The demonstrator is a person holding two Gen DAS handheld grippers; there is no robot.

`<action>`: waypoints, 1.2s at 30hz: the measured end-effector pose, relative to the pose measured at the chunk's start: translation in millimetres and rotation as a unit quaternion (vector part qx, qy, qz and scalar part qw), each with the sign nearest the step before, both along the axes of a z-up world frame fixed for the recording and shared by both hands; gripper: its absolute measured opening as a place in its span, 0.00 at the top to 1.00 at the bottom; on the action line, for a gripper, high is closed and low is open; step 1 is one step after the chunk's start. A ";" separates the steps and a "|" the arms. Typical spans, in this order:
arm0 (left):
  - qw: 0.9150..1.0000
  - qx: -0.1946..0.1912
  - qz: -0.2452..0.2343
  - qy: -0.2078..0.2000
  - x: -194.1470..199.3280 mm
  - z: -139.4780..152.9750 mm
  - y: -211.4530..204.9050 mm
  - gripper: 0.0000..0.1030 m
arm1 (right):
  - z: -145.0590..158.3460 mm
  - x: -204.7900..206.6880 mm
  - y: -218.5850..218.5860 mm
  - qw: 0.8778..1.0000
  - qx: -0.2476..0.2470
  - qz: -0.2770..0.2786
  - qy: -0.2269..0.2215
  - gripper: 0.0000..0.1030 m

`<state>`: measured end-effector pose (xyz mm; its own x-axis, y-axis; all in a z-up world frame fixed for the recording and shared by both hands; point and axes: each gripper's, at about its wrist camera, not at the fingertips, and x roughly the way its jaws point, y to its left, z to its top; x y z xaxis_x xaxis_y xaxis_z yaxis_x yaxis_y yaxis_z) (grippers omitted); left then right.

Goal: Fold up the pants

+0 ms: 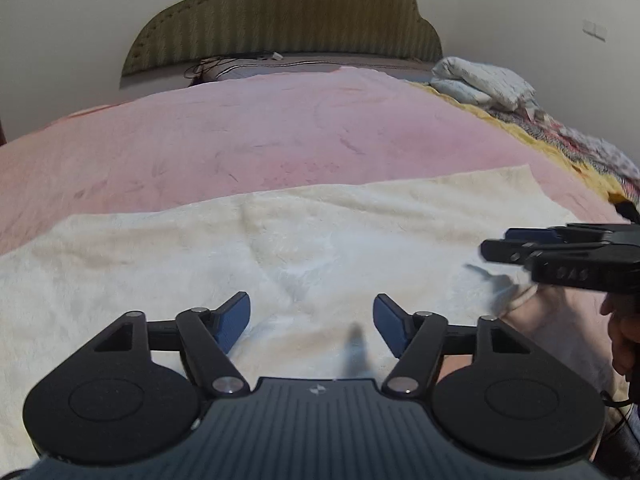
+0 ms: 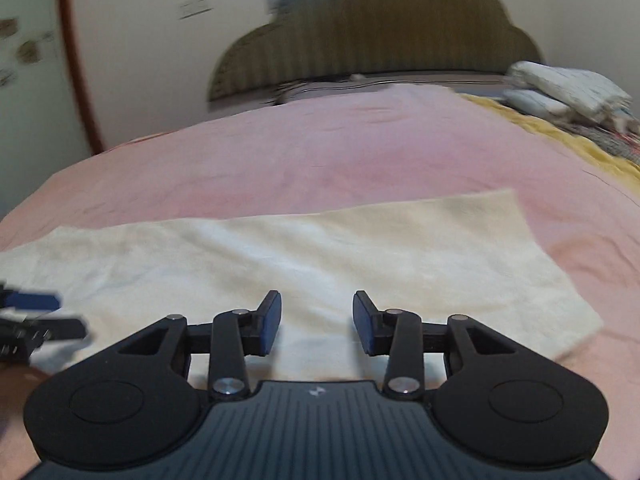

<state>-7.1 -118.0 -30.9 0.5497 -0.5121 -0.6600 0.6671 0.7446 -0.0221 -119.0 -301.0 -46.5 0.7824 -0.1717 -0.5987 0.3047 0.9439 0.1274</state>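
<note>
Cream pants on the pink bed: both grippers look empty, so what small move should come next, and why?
Probably bring the right gripper down onto the right end of the cream pants to pinch it for another fold. Both it and the left gripper are open and empty above flat-lying fabric.

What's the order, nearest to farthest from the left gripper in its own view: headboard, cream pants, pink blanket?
1. Cream pants, right under the left gripper.
2. Pink blanket, beyond the pants.
3. Headboard, at the far wall.
</note>
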 end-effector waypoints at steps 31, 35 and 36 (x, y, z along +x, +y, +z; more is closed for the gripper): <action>0.998 0.038 0.055 -0.007 -10.1 -9.4 -31.5 0.23 | -8.6 -24.6 2.3 1.000 -0.009 -0.017 0.003 0.43; 0.998 0.043 0.055 -0.011 -12.2 -11.1 -34.4 0.22 | -7.8 -31.4 -2.2 1.000 0.001 -0.029 -0.007 0.42; 0.997 0.044 0.054 -0.013 -12.7 -11.2 -35.1 0.21 | -8.7 -31.1 -2.5 1.000 0.000 -0.027 -0.004 0.41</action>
<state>-19.8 -153.1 -42.2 0.6154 -0.3897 -0.6852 0.5830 0.8100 0.0629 -150.1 -303.5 -55.2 0.7770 -0.2140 -0.5920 0.3545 0.9259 0.1306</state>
